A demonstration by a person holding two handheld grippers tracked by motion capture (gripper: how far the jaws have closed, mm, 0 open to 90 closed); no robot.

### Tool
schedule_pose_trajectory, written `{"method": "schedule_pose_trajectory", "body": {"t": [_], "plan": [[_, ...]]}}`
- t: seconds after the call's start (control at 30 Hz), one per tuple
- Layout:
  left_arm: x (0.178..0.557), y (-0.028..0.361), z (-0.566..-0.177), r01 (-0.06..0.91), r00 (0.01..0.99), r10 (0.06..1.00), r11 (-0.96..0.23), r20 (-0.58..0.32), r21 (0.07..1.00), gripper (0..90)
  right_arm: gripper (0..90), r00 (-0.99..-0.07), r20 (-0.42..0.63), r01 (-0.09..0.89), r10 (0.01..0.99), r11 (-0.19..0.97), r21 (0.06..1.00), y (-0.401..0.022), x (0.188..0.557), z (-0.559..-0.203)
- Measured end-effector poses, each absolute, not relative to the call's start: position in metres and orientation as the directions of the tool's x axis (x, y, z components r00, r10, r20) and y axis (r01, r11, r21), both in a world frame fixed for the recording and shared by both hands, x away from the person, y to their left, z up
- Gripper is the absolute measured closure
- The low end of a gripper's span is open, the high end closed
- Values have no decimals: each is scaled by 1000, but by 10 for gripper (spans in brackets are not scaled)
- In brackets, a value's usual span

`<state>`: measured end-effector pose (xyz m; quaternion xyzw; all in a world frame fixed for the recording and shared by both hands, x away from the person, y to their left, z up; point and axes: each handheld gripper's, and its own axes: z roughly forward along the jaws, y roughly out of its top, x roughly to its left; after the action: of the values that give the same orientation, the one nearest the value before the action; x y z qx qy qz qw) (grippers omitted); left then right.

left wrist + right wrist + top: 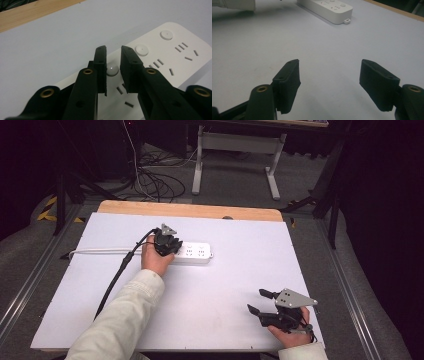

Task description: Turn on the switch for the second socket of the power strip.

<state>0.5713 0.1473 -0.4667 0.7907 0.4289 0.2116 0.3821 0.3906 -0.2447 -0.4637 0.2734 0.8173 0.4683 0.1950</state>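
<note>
A white power strip (192,253) lies flat near the middle of the white table top (210,295), its cord (100,251) running off to the left. My left gripper (167,245) points down over the strip's left end. In the left gripper view its jaws (113,50) stand a narrow gap apart, with a small round button (112,69) of the strip (162,57) seen between them and nothing pinched. My right gripper (260,301) rests low at the front right, jaws wide apart (329,65) over bare table. The strip (329,10) lies far ahead of it.
A wooden strip (190,210) edges the table's far side. Beyond it, loose cables (155,180) lie on the floor beside the white legs of another desk (272,175). A black cable (115,280) trails from the left gripper along the sleeve.
</note>
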Motion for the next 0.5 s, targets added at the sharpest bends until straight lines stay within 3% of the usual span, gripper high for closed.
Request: {"method": "schedule_pose_trajectory", "body": {"t": [0.3, 0.5], "plan": [[562, 157, -444, 477, 551, 835, -315, 0, 820, 712, 332, -772, -65, 264, 632, 412, 872, -244, 390, -464], [555, 162, -431, 465, 546, 838, -293, -10, 835, 625, 332, -772, -66, 265, 633, 414, 871, -244, 390, -464]]}}
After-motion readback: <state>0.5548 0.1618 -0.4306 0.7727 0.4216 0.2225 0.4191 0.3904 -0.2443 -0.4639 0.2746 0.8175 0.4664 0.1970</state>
